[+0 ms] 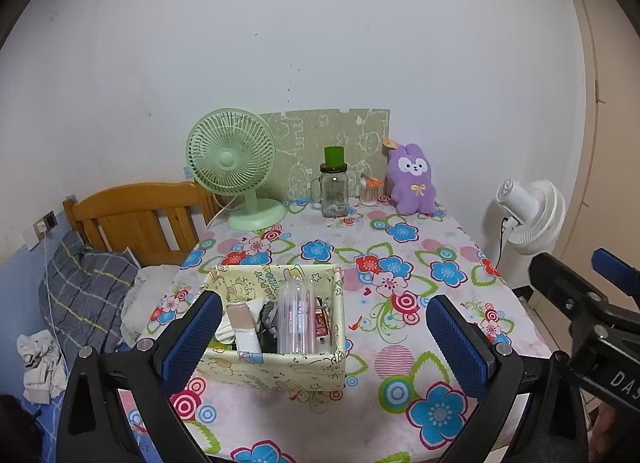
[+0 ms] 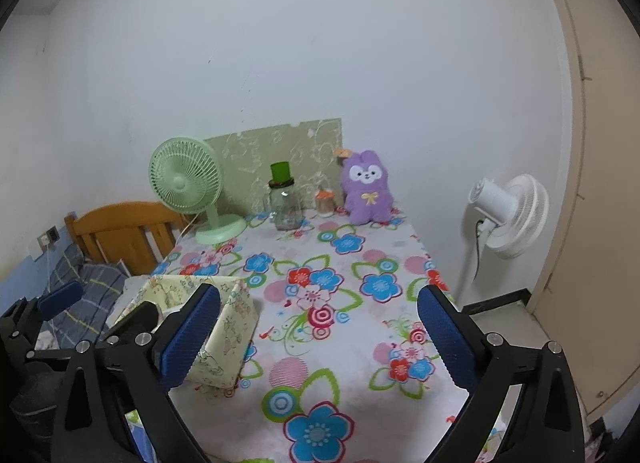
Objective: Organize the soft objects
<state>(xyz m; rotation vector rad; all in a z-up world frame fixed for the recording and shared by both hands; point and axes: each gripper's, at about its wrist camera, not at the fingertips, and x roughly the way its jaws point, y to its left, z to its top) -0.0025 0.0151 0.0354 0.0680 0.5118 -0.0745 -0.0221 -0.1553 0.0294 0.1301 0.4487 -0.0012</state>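
At the far edge of the flowered table (image 1: 400, 343), against the wall, the purple plush rabbit (image 1: 412, 181) sits upright beside a small cup (image 1: 369, 193) and a glass jar (image 1: 333, 193). Nearer, a pale fabric box (image 1: 280, 367) holds assorted items. The left gripper (image 1: 324, 339) and right gripper (image 2: 318, 333) both hover released, jaws spread wide, grasping nothing.
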